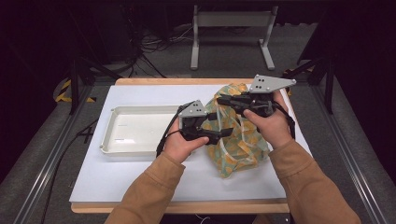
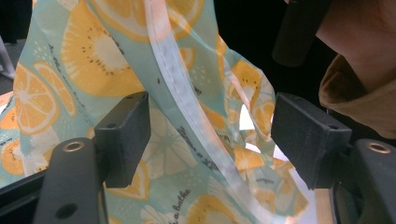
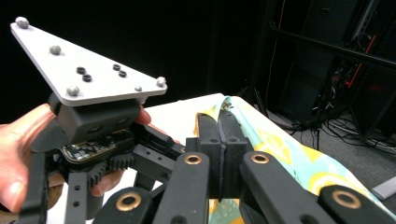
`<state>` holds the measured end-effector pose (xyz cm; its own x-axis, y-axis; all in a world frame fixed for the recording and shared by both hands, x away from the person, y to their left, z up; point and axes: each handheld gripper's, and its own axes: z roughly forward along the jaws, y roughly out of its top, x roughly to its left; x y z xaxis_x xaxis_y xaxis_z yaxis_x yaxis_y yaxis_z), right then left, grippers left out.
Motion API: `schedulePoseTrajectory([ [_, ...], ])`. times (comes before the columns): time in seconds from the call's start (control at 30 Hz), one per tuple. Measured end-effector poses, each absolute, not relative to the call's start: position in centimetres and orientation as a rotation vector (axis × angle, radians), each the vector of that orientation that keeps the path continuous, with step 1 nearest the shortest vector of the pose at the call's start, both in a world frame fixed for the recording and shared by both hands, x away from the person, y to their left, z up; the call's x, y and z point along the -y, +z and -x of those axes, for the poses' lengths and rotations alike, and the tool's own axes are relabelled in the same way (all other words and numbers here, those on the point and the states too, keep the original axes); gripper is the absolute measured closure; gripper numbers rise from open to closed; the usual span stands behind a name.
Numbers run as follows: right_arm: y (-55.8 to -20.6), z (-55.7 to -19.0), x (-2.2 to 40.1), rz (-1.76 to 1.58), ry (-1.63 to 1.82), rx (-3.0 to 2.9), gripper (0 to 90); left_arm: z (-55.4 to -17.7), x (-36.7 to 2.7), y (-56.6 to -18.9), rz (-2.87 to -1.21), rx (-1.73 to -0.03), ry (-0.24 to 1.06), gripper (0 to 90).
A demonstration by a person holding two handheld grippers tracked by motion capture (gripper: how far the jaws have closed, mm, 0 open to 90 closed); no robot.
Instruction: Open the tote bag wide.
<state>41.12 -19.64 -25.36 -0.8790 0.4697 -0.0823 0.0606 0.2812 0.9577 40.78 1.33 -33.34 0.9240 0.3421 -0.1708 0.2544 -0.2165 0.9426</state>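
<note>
From above, a person in tan sleeves stands at a table (image 1: 140,186) covered by a white sheet, with a hand-held gripper in each hand. The left hand-held gripper (image 1: 219,133) points to the person's right, its tips against a crumpled bag (image 1: 240,144) printed with orange and lemon slices on pale teal. The right hand-held gripper (image 1: 223,100) sits just beyond it, pointing to the person's left, its tips at the bag's upper edge, which is lifted off the table. To the outer side of the left hand-held gripper, close by, an empty white tray (image 1: 109,140) lies flat on the sheet. In the left gripper view, that gripper's two black jaws stand wide apart, and the bag (image 2: 84,70) hangs between and beyond them; a pale translucent strap or hem (image 2: 182,98) runs diagonally through the gap, not touching the right-hand jaw. The tan sleeve (image 2: 359,98) of the other arm shows at the upper right. In the right gripper view, the right hand-held gripper (image 3: 222,126) has its jaws pressed together on the bag's (image 3: 289,154) top edge, the fabric falling away to the right of the jaws. To its left, near, the left hand-held gripper's grey triangular plate (image 3: 84,67) and body are held in a hand (image 3: 18,154).
</note>
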Motion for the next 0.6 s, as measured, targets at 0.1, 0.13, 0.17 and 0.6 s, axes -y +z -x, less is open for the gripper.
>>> schedulePoseTrajectory([
  [0.1,-25.56,-41.11,19.45,-0.480,1.634,-2.213,90.0,-41.01,-1.02,-33.53,-1.812,-0.455,0.079,34.2],
  [0.13,-25.63,-41.12,19.39,-0.478,1.634,-2.214,90.0,-41.08,-0.91,-33.58,-1.813,-0.457,0.078,34.9],
  [0.17,-25.68,-41.12,19.33,-0.476,1.634,-2.217,90.0,-41.11,-0.76,-33.62,-1.807,-0.467,0.063,36.1],
  [0.6,-26.12,-41.08,19.22,-0.475,1.644,-2.222,90.0,-41.47,-0.69,-33.75,-1.807,-0.492,0.070,65.0],
])
